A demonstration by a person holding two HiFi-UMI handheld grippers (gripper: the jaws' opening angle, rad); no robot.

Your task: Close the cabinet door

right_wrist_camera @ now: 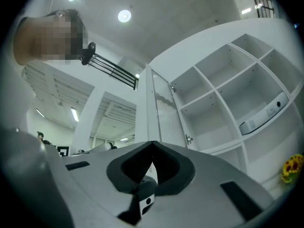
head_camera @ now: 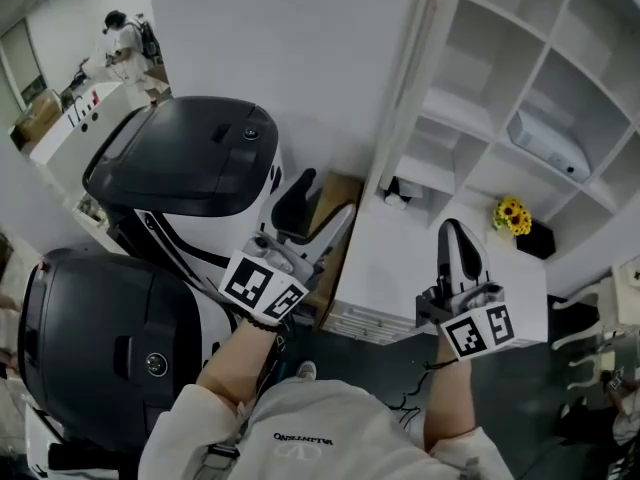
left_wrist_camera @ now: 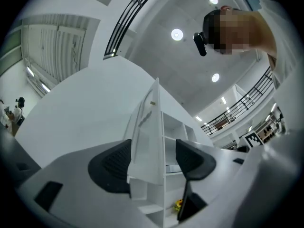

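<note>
Reaching forward from pale sleeves, the person's hands each hold a gripper. The left gripper has its jaws spread wide, and its own view shows the near edge of the cabinet door standing between the two dark pads (whether either pad touches it cannot be told). The right gripper hangs apart to the right with its jaws brought together, nothing between them. The door stands open, edge-on to the head camera, hinged to the white cabinet just beyond the grippers. Deeper in the open shelves sit a bunch of yellow flowers low down and a white box one shelf higher. Left of the door stand two dark-lidded machines. Far off at upper left, another person stands by a counter.
</note>
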